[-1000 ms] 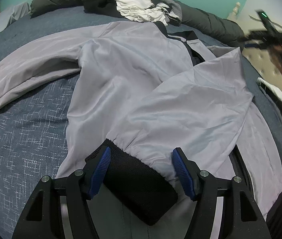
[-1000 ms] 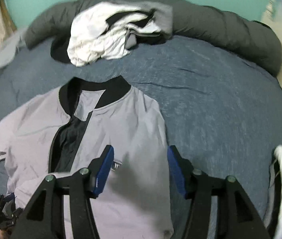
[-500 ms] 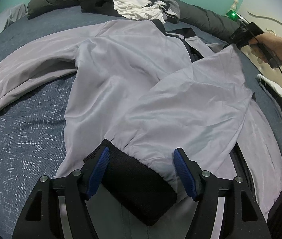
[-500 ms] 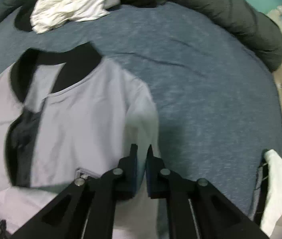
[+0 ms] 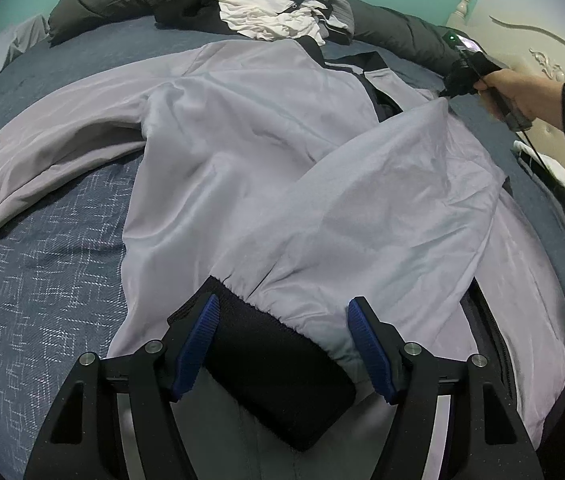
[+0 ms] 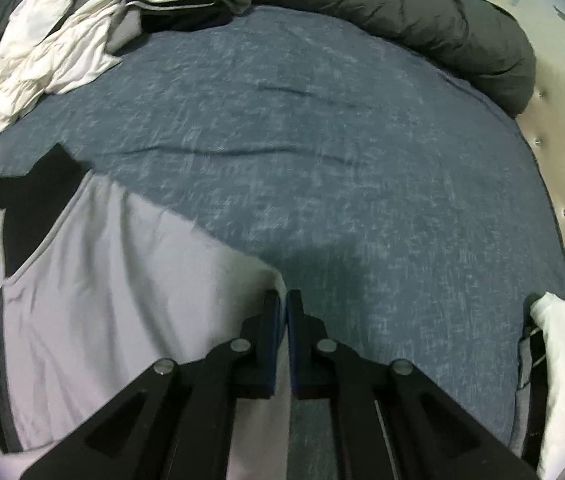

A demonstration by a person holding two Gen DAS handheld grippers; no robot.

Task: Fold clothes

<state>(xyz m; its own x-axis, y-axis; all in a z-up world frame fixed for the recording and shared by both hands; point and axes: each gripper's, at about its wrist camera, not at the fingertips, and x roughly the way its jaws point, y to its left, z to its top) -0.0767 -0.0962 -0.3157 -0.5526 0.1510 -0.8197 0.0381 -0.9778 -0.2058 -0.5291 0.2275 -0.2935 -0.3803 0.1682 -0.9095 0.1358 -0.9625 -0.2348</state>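
Now my left hand-held gripper [image 5: 282, 344] stands with its jaws apart either side of the grey jacket's [image 5: 274, 152] black cuff [image 5: 278, 368], on the bed [image 6: 322, 160]. My right hand-held gripper [image 6: 285, 304] is clamped on the jacket's shoulder edge.

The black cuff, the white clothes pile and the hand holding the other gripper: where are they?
black cuff [image 5: 278, 376]: left wrist view, middle of the knit band.
white clothes pile [image 5: 262, 12]: left wrist view, crumpled top.
hand [image 5: 522, 96]: left wrist view, knuckles.
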